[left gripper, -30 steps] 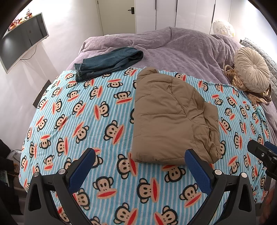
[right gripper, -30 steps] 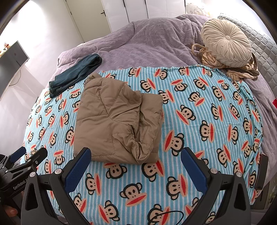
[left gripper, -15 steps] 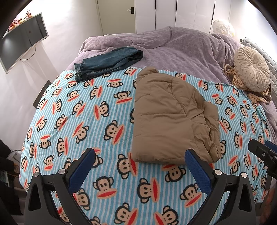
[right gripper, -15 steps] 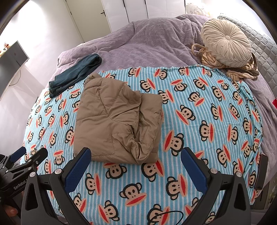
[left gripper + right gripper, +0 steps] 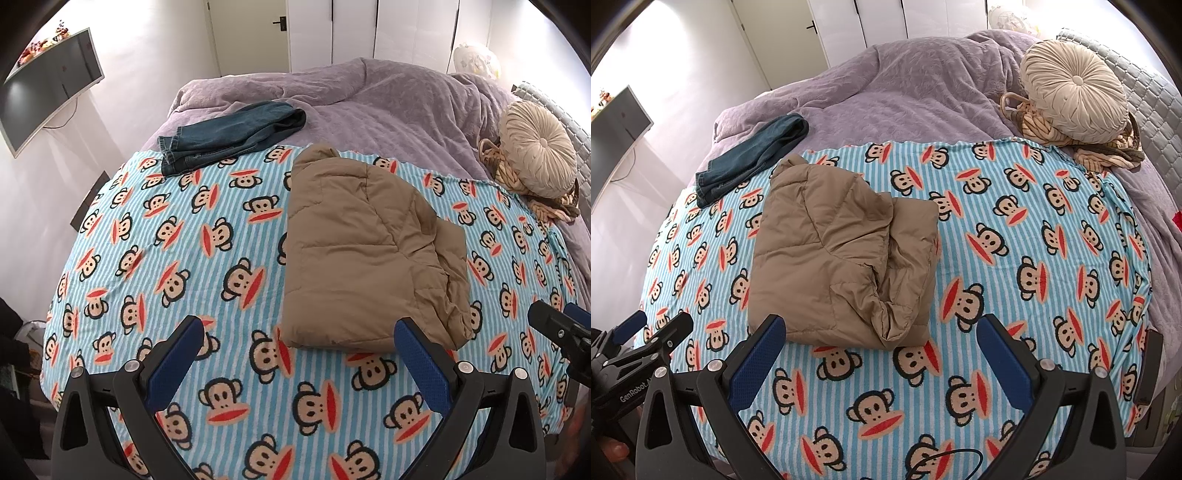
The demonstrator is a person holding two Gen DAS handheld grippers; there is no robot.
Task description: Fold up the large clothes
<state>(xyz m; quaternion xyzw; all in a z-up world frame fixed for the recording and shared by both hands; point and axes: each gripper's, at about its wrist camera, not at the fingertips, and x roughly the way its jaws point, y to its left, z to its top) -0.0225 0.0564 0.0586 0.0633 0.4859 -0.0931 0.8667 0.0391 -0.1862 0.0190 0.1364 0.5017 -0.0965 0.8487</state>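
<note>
- The brown puffy jacket [image 5: 364,254] lies folded on the monkey blanket [image 5: 177,236], so it looks done
- The left gripper [image 5: 299,345] and right gripper [image 5: 881,341] hang wide apart, holding nothing, near its front edge

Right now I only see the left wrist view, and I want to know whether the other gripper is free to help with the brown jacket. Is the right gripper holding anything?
Observer: No. The right gripper is open and holds nothing, by the near edge of the brown jacket.
Operator: Anything close to it that could snag?
Observer: Yes, a thin black cable loops on the monkey blanket under that gripper.
Operator: And further right?
Observer: A flat dark object sits at the bed's right edge. I cannot tell what it is.
</note>
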